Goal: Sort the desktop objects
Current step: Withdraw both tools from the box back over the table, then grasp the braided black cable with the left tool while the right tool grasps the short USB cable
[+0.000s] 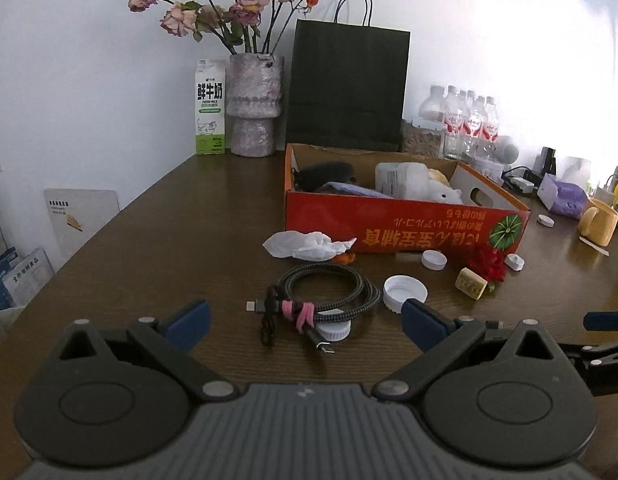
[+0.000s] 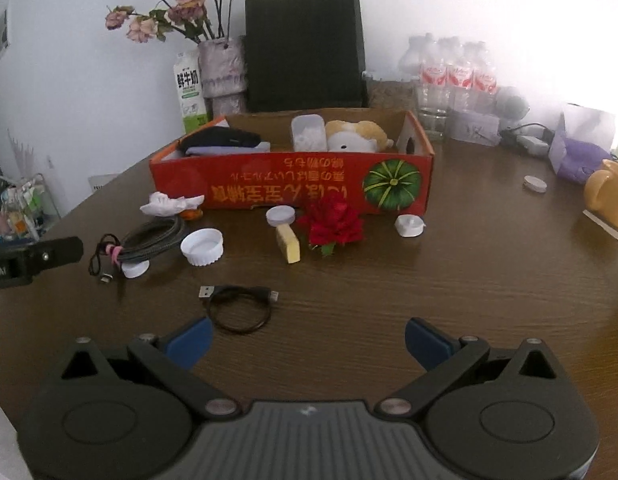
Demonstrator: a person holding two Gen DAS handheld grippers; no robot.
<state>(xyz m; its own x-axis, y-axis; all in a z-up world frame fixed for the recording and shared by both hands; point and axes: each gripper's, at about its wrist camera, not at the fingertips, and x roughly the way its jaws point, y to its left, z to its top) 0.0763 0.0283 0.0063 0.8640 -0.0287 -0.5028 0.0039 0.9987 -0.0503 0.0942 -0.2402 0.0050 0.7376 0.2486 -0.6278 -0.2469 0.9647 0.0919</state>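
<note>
1. Braided cable [image 1: 329, 292], coiled, grey/black, tied w/ pink strap; lies on brown table [image 1: 169, 220] just ahead of left gripper [image 1: 305, 322], one end resting on a small white cap.
2. Thin black cable [image 2: 239, 306], loose loop, USB plug at one end; sits near right gripper [image 2: 309, 342], by its left finger.
3. Btwn cables & red box [image 2: 289, 184]: crumpled tissue [image 1: 307, 244], big white lid [image 2: 202, 247], yellow block [image 2: 289, 244], red flower [image 2: 333, 220], more white caps.
4. Box open-topped, holds plush toy, bottle, dark items.
5. Both grippers released, fingers wide apart, nothing held.
6. Table bare on near right side; left edge curves away; vase, milk carton, black bag at back wall.
</note>
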